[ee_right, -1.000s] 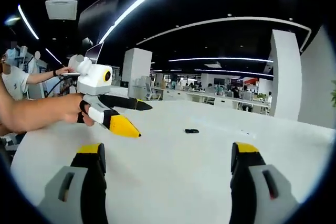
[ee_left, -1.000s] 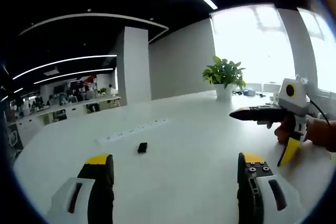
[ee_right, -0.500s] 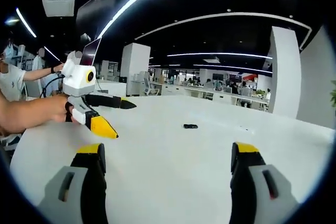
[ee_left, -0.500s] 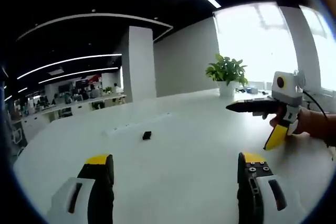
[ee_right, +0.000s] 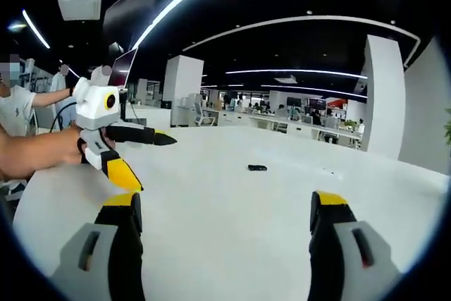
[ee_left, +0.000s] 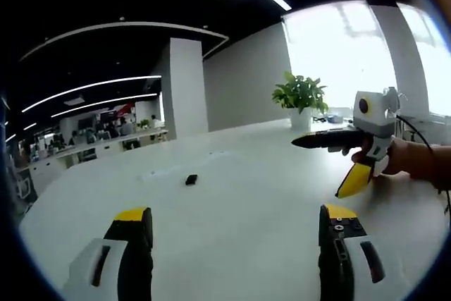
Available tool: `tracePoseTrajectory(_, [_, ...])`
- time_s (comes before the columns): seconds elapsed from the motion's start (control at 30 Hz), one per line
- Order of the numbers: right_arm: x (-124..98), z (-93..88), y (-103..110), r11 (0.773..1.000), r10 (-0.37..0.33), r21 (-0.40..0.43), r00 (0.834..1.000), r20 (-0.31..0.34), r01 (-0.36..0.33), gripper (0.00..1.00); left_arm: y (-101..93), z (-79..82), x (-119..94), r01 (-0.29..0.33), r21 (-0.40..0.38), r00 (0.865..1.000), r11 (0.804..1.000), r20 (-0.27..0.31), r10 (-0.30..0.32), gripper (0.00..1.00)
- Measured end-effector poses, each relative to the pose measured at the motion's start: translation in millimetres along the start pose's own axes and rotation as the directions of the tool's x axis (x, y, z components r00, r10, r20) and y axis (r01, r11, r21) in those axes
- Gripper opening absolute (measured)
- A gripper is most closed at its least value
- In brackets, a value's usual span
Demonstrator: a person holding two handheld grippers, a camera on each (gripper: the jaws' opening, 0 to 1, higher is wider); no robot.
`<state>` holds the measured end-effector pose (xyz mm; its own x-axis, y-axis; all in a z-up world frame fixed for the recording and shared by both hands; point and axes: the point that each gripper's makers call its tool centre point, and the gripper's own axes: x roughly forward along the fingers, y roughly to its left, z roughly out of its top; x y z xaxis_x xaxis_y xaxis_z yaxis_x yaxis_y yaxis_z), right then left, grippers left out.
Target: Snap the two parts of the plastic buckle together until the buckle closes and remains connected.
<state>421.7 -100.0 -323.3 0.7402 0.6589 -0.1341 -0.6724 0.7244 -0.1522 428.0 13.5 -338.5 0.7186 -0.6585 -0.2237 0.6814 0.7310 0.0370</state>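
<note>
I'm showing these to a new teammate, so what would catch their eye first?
Probably the other claw, held in a hand above the white table: the right claw at right in the left gripper view, the left claw at left in the right gripper view. Next, the small black buckle lying alone mid-table, untouched.

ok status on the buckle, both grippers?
Left gripper open, empty, above the table. Right gripper open, empty. Buckle lies ahead on the table, untouched; whether its parts are joined can't be told. Nothing in the way.
</note>
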Motion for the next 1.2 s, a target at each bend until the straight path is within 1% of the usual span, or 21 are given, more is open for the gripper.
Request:
tracePoseTrajectory(0.23, [0.0,-0.1,-0.1,1.0,-0.002,-0.004,1.0,-0.003,0.002,1.0,-1.4,1.9,-8.4,-0.009,-0.007,1.0,1.0,0.022,0.009,1.0])
tracePoseTrajectory(0.3, [0.4,-0.2,-0.1,1.0,-0.001,-0.005,1.0,-0.003,0.001,1.0,-9.3,0.2,-14.9,-0.012,0.01,1.0,1.0,0.022,0.012,1.0])
tracePoseTrajectory(0.43, [0.9,-0.4,-0.7,1.0,-0.002,-0.006,1.0,-0.004,0.002,1.0,-19.0,-1.9,-23.6,-0.011,0.034,1.0,0.999,0.025,0.01,1.0])
tracePoseTrajectory(0.47, [1.0,-0.5,-0.5,1.0,-0.001,-0.006,1.0,-0.004,0.001,1.0,-13.7,-0.1,-22.5,-0.016,0.035,0.999,0.999,0.036,0.015,1.0])
tracePoseTrajectory(0.53, [1.1,-0.6,-0.6,1.0,-0.003,-0.008,1.0,-0.005,0.003,1.0,-14.2,0.6,-26.7,-0.022,0.034,0.999,0.999,0.043,0.021,1.0])
tracePoseTrajectory(0.63, [-0.6,-0.1,4.2,1.0,-0.004,-0.014,1.0,-0.008,0.004,1.0,-11.0,2.3,-25.2,-0.027,0.025,0.998,0.999,0.049,0.025,1.0])
tracePoseTrajectory(0.93, [1.3,-2.3,2.4,1.0,-0.004,-0.017,1.0,-0.019,0.004,1.0,-11.7,2.1,-27.2,-0.031,0.022,0.998,0.999,0.05,0.029,1.0])
tracePoseTrajectory(1.1, [2.4,-6.8,3.8,1.0,0.003,-0.015,0.999,-0.048,-0.004,1.0,-10.4,2.4,-25.8,-0.031,0.015,0.998,0.999,0.053,0.03,1.0])
tracePoseTrajectory(1.2, [0.1,-9.2,4.2,1.0,-0.007,-0.023,0.998,-0.066,0.005,1.0,-11.0,2.7,-26.2,-0.032,0.013,0.998,0.999,0.052,0.031,1.0])
